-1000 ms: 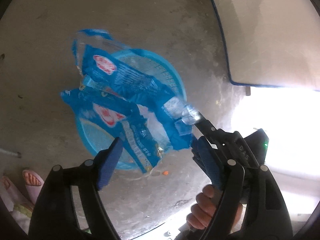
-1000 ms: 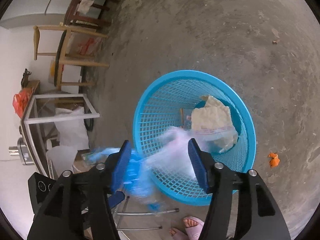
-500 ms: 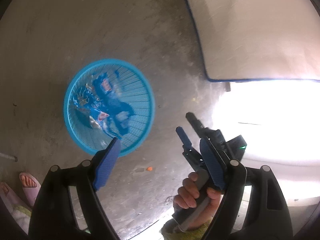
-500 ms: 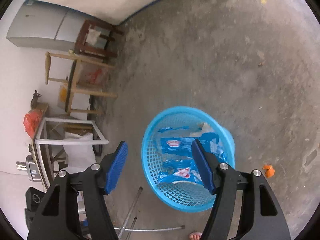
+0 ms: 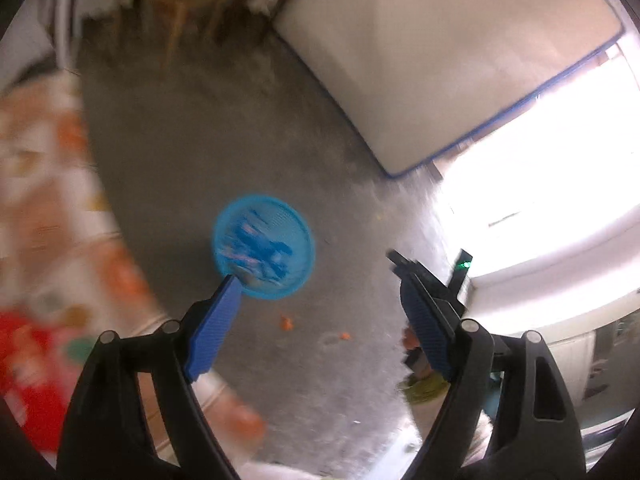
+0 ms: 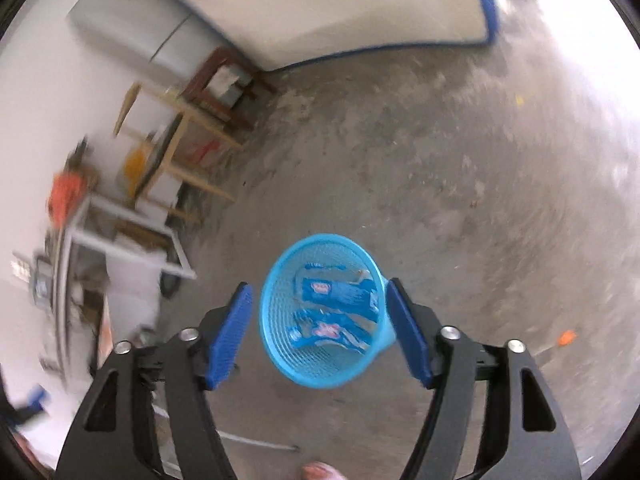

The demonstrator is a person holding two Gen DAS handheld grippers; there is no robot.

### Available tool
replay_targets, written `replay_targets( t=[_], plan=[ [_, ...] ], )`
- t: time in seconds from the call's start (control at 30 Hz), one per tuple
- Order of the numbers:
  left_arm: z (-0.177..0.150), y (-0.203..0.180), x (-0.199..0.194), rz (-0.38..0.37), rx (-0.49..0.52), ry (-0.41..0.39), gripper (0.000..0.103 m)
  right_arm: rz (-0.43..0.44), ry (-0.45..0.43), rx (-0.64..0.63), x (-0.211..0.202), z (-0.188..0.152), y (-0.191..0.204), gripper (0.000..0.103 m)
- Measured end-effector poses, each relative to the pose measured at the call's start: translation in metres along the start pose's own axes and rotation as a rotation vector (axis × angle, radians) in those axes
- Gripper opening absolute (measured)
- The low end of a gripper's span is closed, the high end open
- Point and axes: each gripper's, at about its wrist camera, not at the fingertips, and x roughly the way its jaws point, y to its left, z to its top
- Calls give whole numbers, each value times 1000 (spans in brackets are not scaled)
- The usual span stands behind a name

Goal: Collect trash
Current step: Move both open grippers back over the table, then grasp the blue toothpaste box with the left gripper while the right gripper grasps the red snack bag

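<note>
The blue mesh basket (image 5: 224, 220) stands on the concrete floor far below both grippers, with blue snack wrappers (image 6: 340, 296) lying inside it. My left gripper (image 5: 318, 286) is open and empty, high above the floor, its left finger crossing the basket's near rim in the picture. My right gripper (image 6: 319, 289) hangs over the basket (image 6: 276, 344), its jaws opening with nothing between them. In the left wrist view the right gripper (image 5: 424, 280) shows as a black tool at the right, with a hand (image 5: 412, 340) under it. Small orange scraps (image 5: 286, 322) lie on the floor near the basket.
A patterned tablecloth (image 5: 48, 200) fills the left of the left wrist view. Wooden chairs (image 6: 188, 120), a grey fridge (image 6: 132, 36) and a white-framed table (image 6: 120, 236) stand along the wall. A blue-edged white panel (image 5: 440, 60) leans at the back. A foot (image 6: 320, 472) shows below.
The blue wrappers left the grippers and dropped into the basket. Both grippers rose well away from it, so the basket looks much smaller, and the right jaws spread wider.
</note>
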Motion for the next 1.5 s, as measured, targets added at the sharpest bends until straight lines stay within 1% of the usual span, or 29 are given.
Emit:
replay_targets(
  t=[0.03, 0.1, 0.13, 0.2, 0.23, 0.27, 0.33, 0.4, 0.43, 0.47, 0.53, 0.6, 0.63, 0.73, 0.83, 0.9, 0.93, 1.0, 1.07, 1.13, 1.17, 1.33, 1.43, 1.5],
  plan=[
    [-8, 4, -21, 17, 1, -38, 80, 11, -3, -51, -13, -6, 9, 78],
    [-33, 18, -84, 112, -12, -163, 80, 29, 0, -114, -31, -16, 24, 81],
    [-42, 24, -103, 144, -22, -205, 80, 44, 2, -141, -39, -21, 34, 81],
    [-75, 43, -155, 234, -60, -319, 80, 92, 13, -182, -48, -29, 51, 81],
    [-87, 51, -171, 252, -75, -355, 80, 118, 26, -212, -51, -34, 67, 81],
    [-110, 61, -194, 282, -103, -412, 81, 132, 34, -234, -54, -38, 77, 81],
    [-144, 74, -219, 311, -138, -476, 81, 201, 69, -307, -57, -51, 112, 82],
    [-175, 86, -237, 342, -165, -521, 81, 271, 122, -349, -58, -65, 144, 82],
    [-196, 91, -244, 369, -173, -552, 81, 320, 156, -359, -57, -73, 161, 82],
    [-211, 97, -250, 390, -173, -573, 81, 368, 189, -367, -57, -82, 177, 82],
    [-246, 105, -252, 454, -181, -616, 81, 443, 264, -377, -53, -100, 205, 82],
    [-272, 116, -252, 489, -194, -628, 81, 503, 343, -382, -48, -122, 228, 82],
    [-286, 120, -248, 499, -196, -630, 81, 529, 399, -391, -43, -138, 242, 82],
    [-315, 127, -234, 538, -177, -609, 81, 577, 523, -402, -33, -180, 272, 82],
    [-330, 130, -216, 587, -125, -588, 81, 572, 599, -397, -24, -214, 292, 82],
    [-334, 134, -207, 581, -101, -580, 81, 559, 608, -432, -26, -228, 303, 82],
    [-336, 136, -205, 563, -99, -579, 81, 552, 608, -454, -28, -234, 308, 82],
    [-335, 145, -201, 497, -105, -598, 81, 520, 581, -515, -32, -246, 324, 82],
    [-330, 149, -201, 452, -126, -623, 80, 495, 550, -580, -35, -256, 339, 82],
    [-324, 158, -199, 399, -161, -678, 80, 490, 539, -611, -38, -261, 351, 82],
    [-320, 160, -197, 390, -171, -696, 80, 489, 540, -614, -38, -261, 354, 82],
    [-302, 171, -177, 401, -232, -743, 80, 487, 528, -625, -32, -266, 370, 82],
    [-293, 182, -160, 446, -316, -728, 80, 490, 526, -622, -29, -268, 374, 82],
    [-288, 190, -151, 464, -361, -707, 80, 483, 525, -615, -25, -270, 372, 82]
  ],
)
